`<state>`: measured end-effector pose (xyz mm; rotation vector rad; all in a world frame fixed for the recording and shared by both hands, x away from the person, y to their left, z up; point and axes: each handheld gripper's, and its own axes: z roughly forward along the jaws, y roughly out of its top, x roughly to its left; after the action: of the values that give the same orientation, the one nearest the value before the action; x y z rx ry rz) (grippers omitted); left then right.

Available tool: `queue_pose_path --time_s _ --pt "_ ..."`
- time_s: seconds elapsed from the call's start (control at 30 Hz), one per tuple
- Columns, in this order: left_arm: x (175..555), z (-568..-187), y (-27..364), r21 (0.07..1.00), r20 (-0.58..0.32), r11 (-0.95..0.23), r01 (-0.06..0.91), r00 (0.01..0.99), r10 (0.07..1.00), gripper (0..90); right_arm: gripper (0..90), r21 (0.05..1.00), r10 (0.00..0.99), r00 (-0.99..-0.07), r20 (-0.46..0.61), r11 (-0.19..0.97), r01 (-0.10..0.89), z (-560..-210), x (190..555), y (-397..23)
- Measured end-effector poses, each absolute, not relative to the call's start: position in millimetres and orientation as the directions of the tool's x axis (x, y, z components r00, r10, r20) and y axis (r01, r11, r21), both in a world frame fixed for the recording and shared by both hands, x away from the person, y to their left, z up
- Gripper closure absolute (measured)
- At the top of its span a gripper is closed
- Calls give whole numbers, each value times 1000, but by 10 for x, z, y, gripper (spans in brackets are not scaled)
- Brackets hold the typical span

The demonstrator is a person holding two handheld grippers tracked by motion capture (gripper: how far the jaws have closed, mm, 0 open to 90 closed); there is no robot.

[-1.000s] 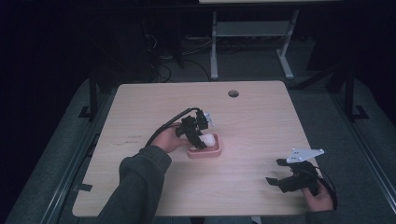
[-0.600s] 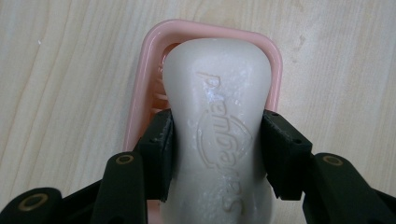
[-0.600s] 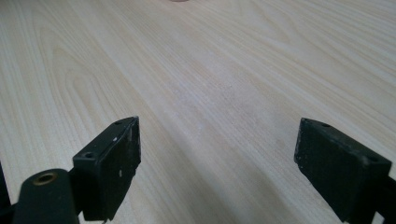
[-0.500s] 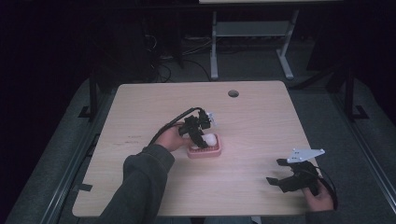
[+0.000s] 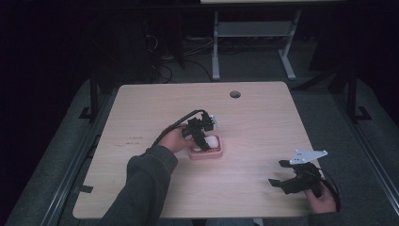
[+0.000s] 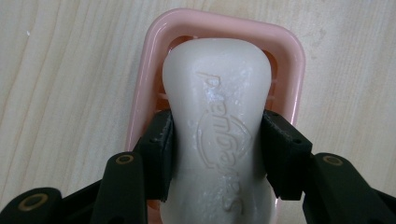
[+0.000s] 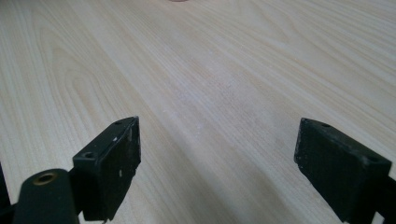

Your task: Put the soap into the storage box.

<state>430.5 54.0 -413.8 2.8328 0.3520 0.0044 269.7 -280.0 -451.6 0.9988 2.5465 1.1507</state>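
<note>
White bar of soap clamped by left gripper, lowered slightly into pink plastic dish; right gripper, at five o'clock, gapes empty.

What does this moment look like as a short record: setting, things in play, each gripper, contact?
setting: wooden table, dark room
things in play: white soap bar over a pink soap dish
left gripper: shut on the soap bar at its narrow waist, pads pressing both sides
right gripper: open, nothing between its pads, low over bare table at the near right corner
contact: whether the bar rests in the dish or is lifted cannot be told
</note>
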Motion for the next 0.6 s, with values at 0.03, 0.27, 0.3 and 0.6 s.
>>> queue_pose_path --time_s 0.03,0.27,0.3,0.6 --pt "4306 -4142 539 282 -33 -929 240 970 241 494 143 718 641 -760 111 476 507 -4516 2696 -2802" --pt "4314 -4178 520 278 -25 -931 236 971 238 493 143 719 640 -761 110 477 506 -4516 2696 -2800" --pt "4316 -4182 520 278 -26 -931 237 971 239 493 143 719 640 -760 110 477 506 -4515 2695 -2801" --pt "4329 -4183 521 273 -20 -933 233 971 236 492 143 719 639 -761 111 477 506 -4515 2695 -2801"
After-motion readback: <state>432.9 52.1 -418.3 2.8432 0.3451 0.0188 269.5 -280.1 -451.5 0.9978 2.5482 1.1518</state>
